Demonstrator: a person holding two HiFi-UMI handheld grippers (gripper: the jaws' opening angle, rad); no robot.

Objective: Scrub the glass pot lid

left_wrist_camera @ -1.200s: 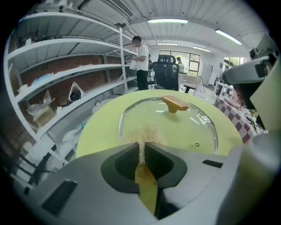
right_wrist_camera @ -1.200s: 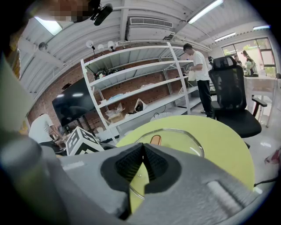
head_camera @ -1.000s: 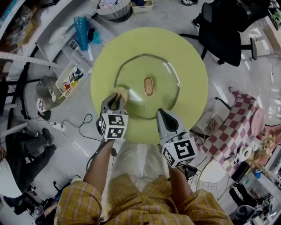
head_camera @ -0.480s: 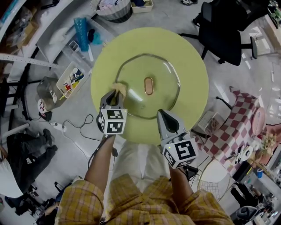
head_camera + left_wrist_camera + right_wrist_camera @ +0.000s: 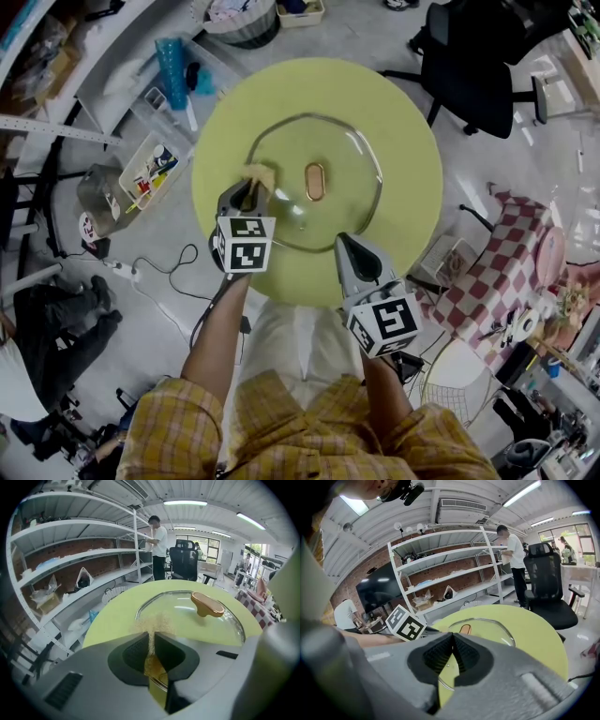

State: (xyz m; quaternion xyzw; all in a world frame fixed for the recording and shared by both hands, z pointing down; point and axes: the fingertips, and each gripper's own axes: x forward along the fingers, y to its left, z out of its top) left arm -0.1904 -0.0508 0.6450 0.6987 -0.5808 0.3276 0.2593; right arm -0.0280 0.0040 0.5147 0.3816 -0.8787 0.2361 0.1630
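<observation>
Our left gripper clamps its jaws on the tan sponge at the near-left rim of the glass lid, centred on the table, so we should press flat and circle evenly, our right gripper near us, jaws together, empty.

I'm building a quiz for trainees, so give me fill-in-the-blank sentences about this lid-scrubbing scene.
1. The left gripper is shut on a tan ____.
2. The glass lid lies on a round ____.
3. In the head view, the left gripper sits to the ____ of the lid's knob.
Missing words: sponge; table; left.
</observation>
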